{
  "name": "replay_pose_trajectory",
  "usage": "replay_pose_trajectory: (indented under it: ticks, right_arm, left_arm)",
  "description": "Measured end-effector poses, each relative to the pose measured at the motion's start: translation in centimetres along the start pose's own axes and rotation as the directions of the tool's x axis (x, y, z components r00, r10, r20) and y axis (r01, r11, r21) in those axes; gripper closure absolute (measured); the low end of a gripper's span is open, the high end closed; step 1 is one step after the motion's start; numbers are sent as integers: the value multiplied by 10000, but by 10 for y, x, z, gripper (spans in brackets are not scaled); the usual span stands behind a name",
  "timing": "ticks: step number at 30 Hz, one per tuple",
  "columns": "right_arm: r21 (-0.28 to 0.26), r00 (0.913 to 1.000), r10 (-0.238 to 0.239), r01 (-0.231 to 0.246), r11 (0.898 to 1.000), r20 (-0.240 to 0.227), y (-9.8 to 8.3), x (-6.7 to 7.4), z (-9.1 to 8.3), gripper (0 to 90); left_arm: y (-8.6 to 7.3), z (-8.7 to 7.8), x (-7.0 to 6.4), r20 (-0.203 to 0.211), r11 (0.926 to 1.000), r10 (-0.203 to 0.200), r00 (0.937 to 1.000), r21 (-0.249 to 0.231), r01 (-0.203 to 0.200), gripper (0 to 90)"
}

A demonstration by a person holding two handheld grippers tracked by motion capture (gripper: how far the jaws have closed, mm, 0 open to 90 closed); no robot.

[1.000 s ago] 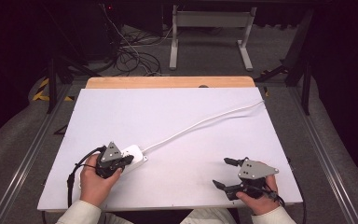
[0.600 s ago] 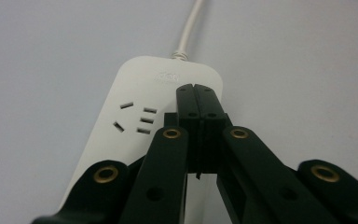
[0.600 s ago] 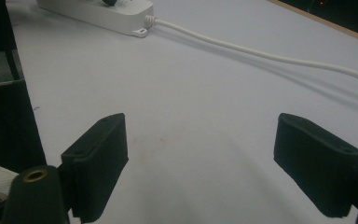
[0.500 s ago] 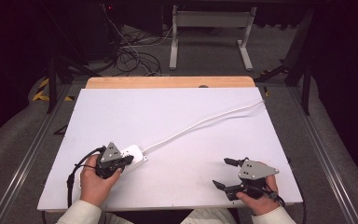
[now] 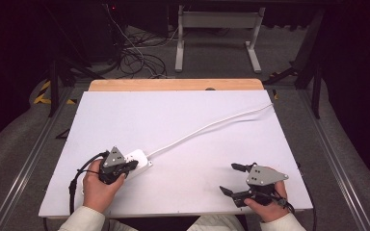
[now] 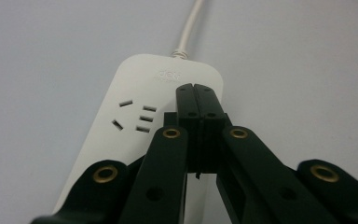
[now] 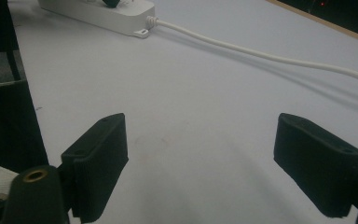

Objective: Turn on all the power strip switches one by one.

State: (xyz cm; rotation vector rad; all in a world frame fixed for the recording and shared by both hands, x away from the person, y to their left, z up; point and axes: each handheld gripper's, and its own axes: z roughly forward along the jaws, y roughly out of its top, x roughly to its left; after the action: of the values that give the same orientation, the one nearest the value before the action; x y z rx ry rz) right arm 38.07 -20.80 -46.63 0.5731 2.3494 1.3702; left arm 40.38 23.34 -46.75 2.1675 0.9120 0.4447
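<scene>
— what sort of place is this?
— a lab or test room, by the look of it. a bare white board (image 5: 183, 130) lies on a wooden table (image 5: 173, 85), lit bright, with the room around it dark.
— what else says so?
— loose black cables (image 5: 137, 60) lie tangled on the grey floor (image 5: 221, 57) behind the table. a grey metal stand (image 5: 219, 24) rises there too. metal rails (image 5: 31, 159) run along both sides of the table, and yellow-black hazard tape (image 5: 43, 91) marks the floor at the left.
— anything homely?
— a white power strip (image 5: 137, 161) with its cord (image 5: 212, 126) on the board, that's all. dark drapes or walls close the sides.
</scene>
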Motion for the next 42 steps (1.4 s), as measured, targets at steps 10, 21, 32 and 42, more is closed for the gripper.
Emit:
replay_pose_trajectory:
  ticks: [10, 21, 32, 42]
  right_arm:
    - [-9, 10000, 7, -7, 10000, -40, 0, 0, 0, 181]
    - [-13, 10000, 27, -27, 10000, -46, 0, 1, 0, 181]
    - [-51, 10000, 37, -37, 10000, 72, 0, -1, 0, 179]
    - [-121, 9997, 47, -44, 9999, 227, 0, -2, -4, 176]
  left_arm:
    - [-1, 0, 1, -58, 10000, -33, 10000, 3, 33, 900]
    - [-2, 1, 0, -140, 9998, -212, 9997, -8, 212, 900]
    - [9, -27, 0, 28, 9911, 126, 9999, -1327, -121, 900]
    - [17, -42, -14, 295, 9751, 241, 9993, -2213, -170, 605]
